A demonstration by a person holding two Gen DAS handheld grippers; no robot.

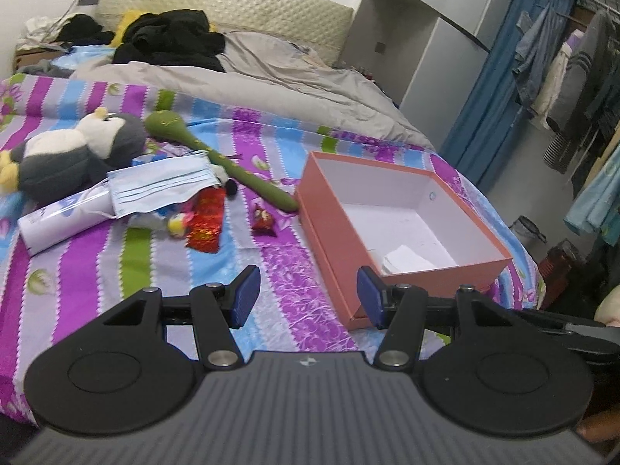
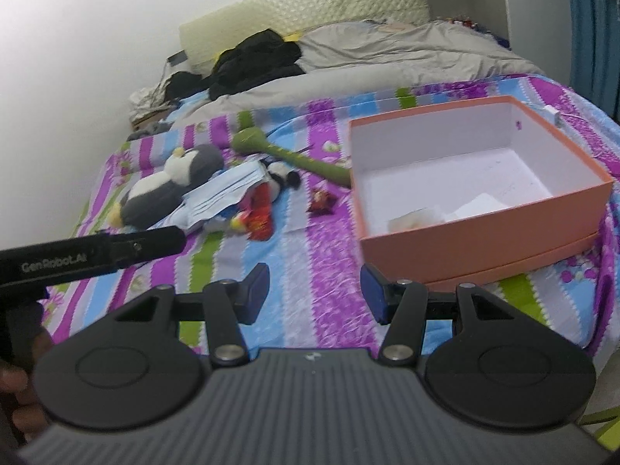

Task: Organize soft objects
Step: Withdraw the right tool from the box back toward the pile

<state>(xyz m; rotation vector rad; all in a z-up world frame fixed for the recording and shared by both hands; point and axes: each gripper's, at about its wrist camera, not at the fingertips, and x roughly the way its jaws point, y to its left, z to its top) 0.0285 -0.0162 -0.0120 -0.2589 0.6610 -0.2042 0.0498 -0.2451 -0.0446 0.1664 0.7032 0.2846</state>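
An open orange box [image 1: 333, 232] [image 2: 484, 240] with a white inside stands on the striped bedspread and holds white paper scraps. Left of it lie a grey-and-white plush penguin [image 1: 73, 155] [image 2: 166, 190], a green long-handled soft toy [image 1: 232, 166] [image 2: 294, 157], a blue face mask [image 1: 162, 186] [image 2: 224, 190], a red shiny packet [image 1: 205, 224] [image 2: 261, 213] and a small dark red item [image 1: 263, 219] [image 2: 321, 201]. My left gripper [image 1: 308, 298] is open and empty, near the box's front corner. My right gripper [image 2: 316, 294] is open and empty, in front of the box.
A white tissue pack [image 1: 62, 221] lies by the mask. Black clothes [image 1: 170, 38] and a grey duvet [image 1: 310, 81] cover the far bed. A clothes rack [image 1: 573, 69] stands to the right. The left gripper's body [image 2: 93, 255] crosses the right wrist view.
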